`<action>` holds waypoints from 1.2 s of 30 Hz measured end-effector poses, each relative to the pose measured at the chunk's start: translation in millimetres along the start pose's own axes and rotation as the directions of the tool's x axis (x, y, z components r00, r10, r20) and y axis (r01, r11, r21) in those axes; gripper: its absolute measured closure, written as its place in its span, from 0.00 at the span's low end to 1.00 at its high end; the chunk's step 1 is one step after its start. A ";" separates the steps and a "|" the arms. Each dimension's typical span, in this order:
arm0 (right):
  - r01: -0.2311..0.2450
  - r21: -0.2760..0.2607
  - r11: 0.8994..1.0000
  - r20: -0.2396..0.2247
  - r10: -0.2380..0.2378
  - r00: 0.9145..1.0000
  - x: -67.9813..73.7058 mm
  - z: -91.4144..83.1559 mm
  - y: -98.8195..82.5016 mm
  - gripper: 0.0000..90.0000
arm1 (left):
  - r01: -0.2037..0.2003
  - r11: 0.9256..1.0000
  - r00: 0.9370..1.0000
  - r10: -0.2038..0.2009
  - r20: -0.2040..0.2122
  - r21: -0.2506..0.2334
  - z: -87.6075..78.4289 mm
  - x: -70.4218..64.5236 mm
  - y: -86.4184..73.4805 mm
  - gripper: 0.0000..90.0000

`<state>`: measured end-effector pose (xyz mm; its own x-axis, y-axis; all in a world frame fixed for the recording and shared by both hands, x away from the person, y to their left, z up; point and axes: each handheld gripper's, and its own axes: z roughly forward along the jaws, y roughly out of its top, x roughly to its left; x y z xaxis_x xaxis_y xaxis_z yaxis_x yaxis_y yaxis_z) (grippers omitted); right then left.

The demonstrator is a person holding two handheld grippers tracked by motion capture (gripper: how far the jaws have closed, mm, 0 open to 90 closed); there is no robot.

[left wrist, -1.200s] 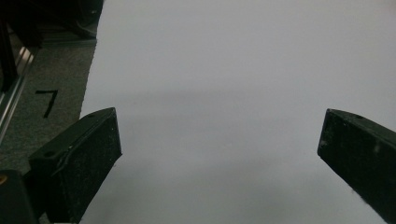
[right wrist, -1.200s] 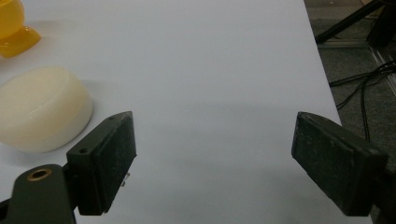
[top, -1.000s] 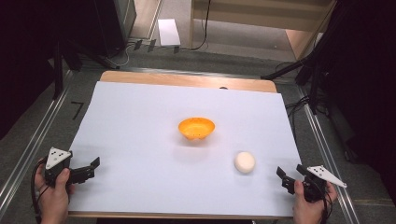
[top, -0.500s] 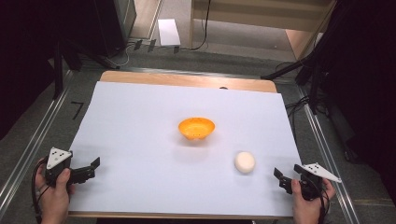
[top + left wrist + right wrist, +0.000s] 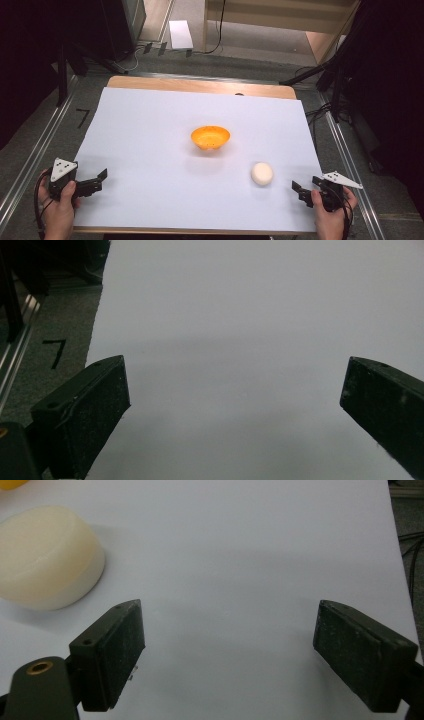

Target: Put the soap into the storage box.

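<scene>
Both tongs gape wide; right tongs (image 5: 300, 190) have crept nearer the white puck (image 5: 262, 173), left tongs (image 5: 98, 181) unmoved.

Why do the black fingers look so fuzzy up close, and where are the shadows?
In the left gripper view the near fingers are soft, too close to be sharp. In the right gripper view the fingers blur a bit too, and the cream round block drops a faint shadow to its right. In the high view the orange bowl casts a pale shadow towards the person; the light looks even, with no glare.
</scene>
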<state>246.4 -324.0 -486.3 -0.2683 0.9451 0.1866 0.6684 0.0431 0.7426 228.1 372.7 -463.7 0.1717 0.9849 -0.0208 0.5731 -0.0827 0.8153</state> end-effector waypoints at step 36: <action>0.098 0.174 0.980 -0.060 -0.088 0.994 27.4 12.6 36.2 0.15 | -0.013 1.000 1.000 0.013 -0.006 -0.001 0.0 -1.6 -0.2 0.00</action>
<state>272.0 -292.4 -462.4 -0.3676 0.9163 0.1587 0.7492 0.1907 0.6343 227.7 371.2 -463.8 0.1742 0.9847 -0.0071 0.5703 -0.0950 0.8159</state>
